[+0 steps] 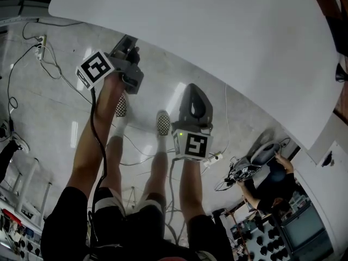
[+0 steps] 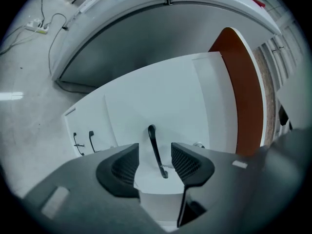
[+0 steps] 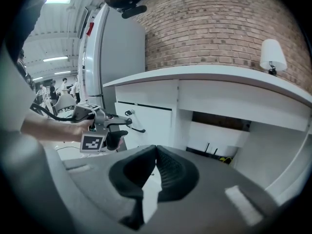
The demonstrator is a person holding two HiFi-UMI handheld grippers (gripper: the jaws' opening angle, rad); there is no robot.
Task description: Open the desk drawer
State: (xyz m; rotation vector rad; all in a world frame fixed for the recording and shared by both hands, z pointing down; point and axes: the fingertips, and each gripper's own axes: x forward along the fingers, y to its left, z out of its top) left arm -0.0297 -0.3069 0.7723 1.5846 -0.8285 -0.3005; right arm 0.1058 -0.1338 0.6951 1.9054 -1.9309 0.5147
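While the white counter (image 3: 214,73) stands along a brick wall (image 3: 209,23) beside a tall white unit (image 3: 117,48) (red label unreadable), the left gripper (image 2: 155,161) gapes around the black handle (image 2: 154,145) of the drawer (image 2: 146,96); the right gripper (image 3: 156,167) is clenched, empty.

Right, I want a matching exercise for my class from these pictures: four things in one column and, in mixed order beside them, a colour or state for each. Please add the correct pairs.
Things
1. left gripper
2. right gripper
3. drawer handle
4. back wall

Colour or state
A. red-brown brick
B. jaws together, nothing between them
C. jaws apart
D. black, standing between two jaws, not gripped

Pairs: 1-C, 2-B, 3-D, 4-A
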